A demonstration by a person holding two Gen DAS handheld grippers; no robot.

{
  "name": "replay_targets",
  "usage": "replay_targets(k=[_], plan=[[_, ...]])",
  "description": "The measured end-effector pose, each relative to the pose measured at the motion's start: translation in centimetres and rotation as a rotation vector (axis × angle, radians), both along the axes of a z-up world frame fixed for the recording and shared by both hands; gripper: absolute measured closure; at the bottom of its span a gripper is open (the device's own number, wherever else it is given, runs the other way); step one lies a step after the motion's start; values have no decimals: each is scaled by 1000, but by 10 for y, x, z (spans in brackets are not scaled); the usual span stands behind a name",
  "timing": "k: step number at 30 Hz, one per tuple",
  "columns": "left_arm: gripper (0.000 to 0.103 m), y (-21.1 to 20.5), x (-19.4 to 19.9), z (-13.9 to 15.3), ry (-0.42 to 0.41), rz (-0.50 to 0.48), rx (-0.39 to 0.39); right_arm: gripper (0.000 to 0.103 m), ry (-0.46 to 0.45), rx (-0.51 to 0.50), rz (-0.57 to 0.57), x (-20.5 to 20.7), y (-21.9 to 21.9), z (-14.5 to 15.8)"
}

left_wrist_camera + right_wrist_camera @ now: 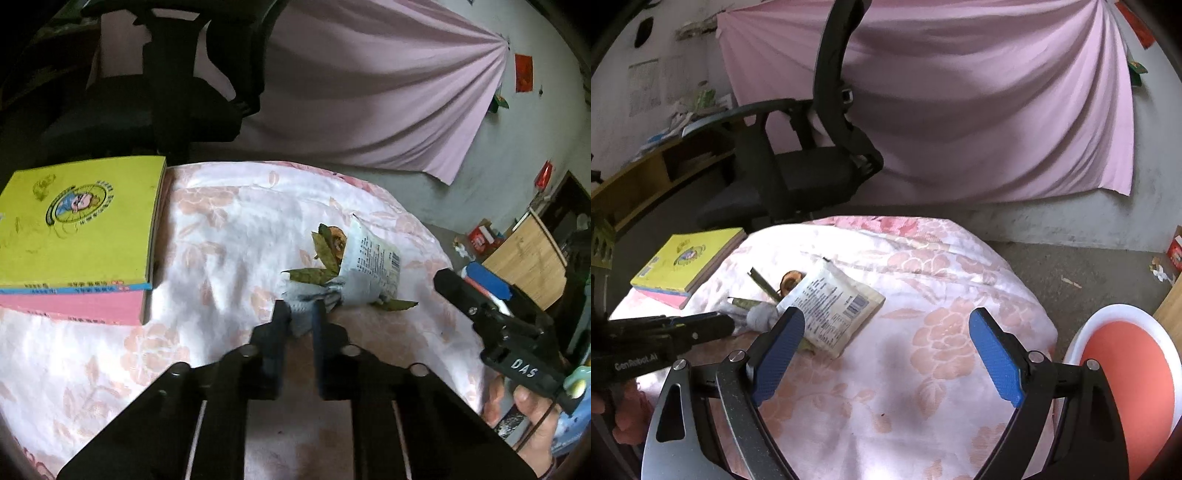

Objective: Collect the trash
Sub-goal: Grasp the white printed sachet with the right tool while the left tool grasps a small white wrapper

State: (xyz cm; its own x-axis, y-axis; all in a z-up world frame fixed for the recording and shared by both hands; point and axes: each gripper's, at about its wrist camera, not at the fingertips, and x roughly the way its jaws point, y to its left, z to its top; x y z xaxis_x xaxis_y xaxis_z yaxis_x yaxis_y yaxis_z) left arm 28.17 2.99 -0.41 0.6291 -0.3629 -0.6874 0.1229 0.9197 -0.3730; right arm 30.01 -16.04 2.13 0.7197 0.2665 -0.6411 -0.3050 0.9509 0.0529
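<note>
A small pile of trash lies on the floral tablecloth (221,229): a crumpled grey tissue (304,295), a white printed packet (373,266), dried green leaves (321,275) and a brown round scrap (337,240). My left gripper (300,314) is shut on the near end of the tissue. In the right wrist view it comes in from the left, its tip (726,325) at the tissue (761,315). My right gripper (886,317) stands open over bare cloth, just right of the packet (831,306), its blue pads (783,343) holding nothing. It shows at the right in the left wrist view (461,280).
A yellow book on a pink one (77,221) lies at the table's left edge (683,266). A black office chair (798,170) stands behind the table before a pink curtain. A white-rimmed red round container (1126,369) sits low at the right. A person's hand (524,402) grips the right handle.
</note>
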Motion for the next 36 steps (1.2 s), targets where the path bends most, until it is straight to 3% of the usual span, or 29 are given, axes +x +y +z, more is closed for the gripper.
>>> replay_targets(k=[5, 11, 17, 20, 22, 24, 26, 31, 36], plan=[[103, 16, -11, 5, -23, 47, -44, 12, 5, -12, -5, 1, 3, 0], [103, 36, -17, 11, -49, 109, -85, 12, 93, 39, -23, 18, 7, -5], [103, 45, -14, 11, -30, 84, -128, 12, 172, 106, -38, 37, 26, -9], [103, 47, -13, 10, -14, 70, -130, 12, 205, 88, -34, 46, 38, -14], [101, 48, -13, 10, -6, 66, -136, 12, 227, 91, -30, 49, 42, -18], [92, 48, -11, 8, 6, 62, -146, 12, 250, 88, -24, 53, 47, -22], [83, 49, -13, 9, 7, 61, -155, 18, 262, 57, -21, 55, 51, -25], [80, 49, -14, 9, 16, 43, -170, 34, 264, 16, -8, 53, 51, -25], [70, 44, -8, 7, 35, 1, -228, 54, 259, 11, 12, 50, 42, -24]])
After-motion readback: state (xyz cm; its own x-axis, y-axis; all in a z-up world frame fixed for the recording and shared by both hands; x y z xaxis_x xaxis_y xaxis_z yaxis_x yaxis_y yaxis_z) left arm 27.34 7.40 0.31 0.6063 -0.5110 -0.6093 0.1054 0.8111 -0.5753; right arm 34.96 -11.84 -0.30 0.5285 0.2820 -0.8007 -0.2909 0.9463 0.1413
